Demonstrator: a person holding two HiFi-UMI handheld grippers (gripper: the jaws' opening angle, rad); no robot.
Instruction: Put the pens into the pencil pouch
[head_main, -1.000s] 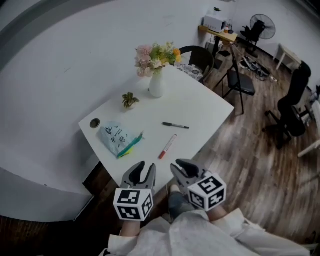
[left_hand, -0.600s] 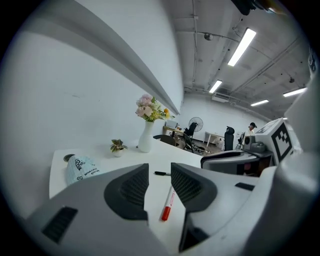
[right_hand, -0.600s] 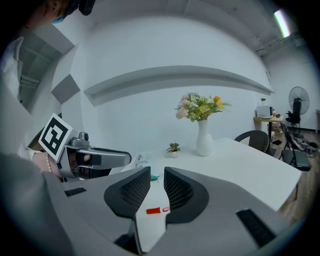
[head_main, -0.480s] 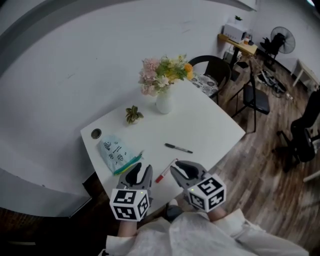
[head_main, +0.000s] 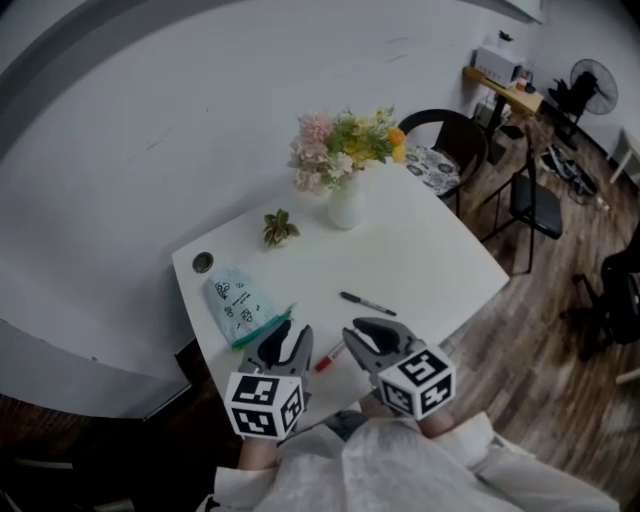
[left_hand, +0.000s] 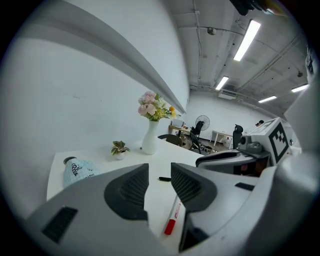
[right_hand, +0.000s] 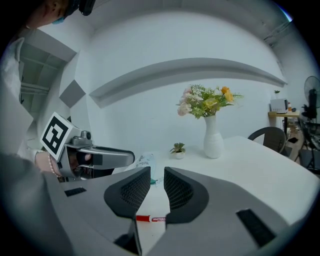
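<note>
Nothing of the task is done yet, as far as the pictures show: both pens lie on the white rectangular table (head_main: 440, 250), outside the pouch. The pale blue patterned fabric pencil pouch (head_main: 235, 303) lies flat left of centre in the head view, near the table's left edge, with a green and yellow edge at its lower end. Whether that end is unzipped cannot be told. The white marker with a red cap (left_hand: 172, 220) lies just right of the pouch, low in the head view, partly covered there by the two grippers. The slim black pen (head_main: 368, 303) lies apart from it, a little higher and to the right.

The left gripper (left_hand: 160, 172) hangs over the table's near edge with its jaws a narrow gap apart and nothing between them; in the left gripper view the marker shows on the table below and beyond them. The right gripper (right_hand: 157, 177) is beside it, jaws likewise slightly parted and empty, with the marker lying crosswise on the table under its tips in the right gripper view.

Further up the head view stand a white ceramic vase of pink and yellow flowers (head_main: 345, 205) and a small potted green plant (head_main: 280, 228), well apart from the pens.

Everything is left to do: each pen has to be picked up, the pouch mouth held open, and both slid inside
</note>
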